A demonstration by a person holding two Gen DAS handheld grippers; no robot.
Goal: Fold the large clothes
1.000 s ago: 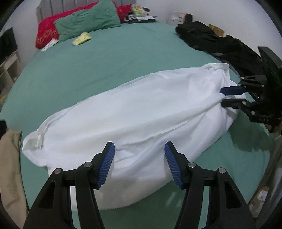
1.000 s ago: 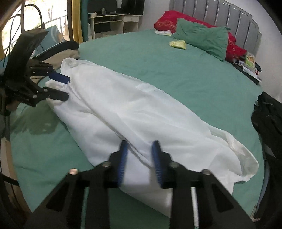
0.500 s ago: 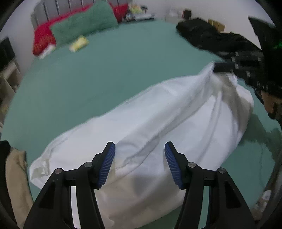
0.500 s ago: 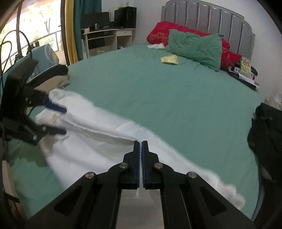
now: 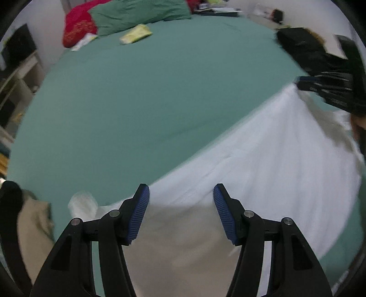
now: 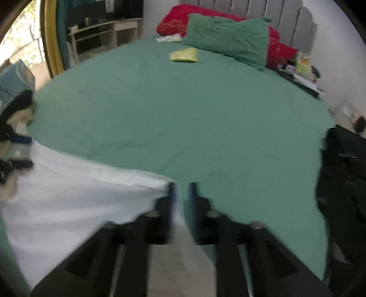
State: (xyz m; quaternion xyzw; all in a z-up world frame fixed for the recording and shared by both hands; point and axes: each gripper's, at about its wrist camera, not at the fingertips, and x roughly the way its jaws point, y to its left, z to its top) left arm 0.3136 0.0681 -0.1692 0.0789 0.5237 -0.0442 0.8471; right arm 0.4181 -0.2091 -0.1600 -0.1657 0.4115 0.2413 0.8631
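Note:
A large white garment (image 5: pixel 263 173) lies across the near part of a green bed (image 5: pixel 160 96). My left gripper (image 5: pixel 181 212) is open, its blue pads on either side of the garment's near edge, with cloth between and under them. In the right wrist view the white garment (image 6: pixel 75 201) stretches to the left. My right gripper (image 6: pixel 181 196) is nearly closed on its top edge and lifts it; the view is blurred. The right gripper also shows in the left wrist view (image 5: pixel 320 86) holding the cloth's far corner.
Green pillow (image 6: pixel 228 38) and red pillow (image 6: pixel 178 21) at the headboard. A yellow packet (image 6: pixel 185 54) lies on the sheet. Black clothes (image 6: pixel 343 173) are piled at the right edge. A beige garment (image 5: pixel 34 228) hangs at the left. A desk (image 6: pixel 103 32) stands beyond.
My right gripper closed on the garment's edge and lifted it, pulling the cloth taut and toward the near side. My left gripper stayed open and moved in over the near edge.

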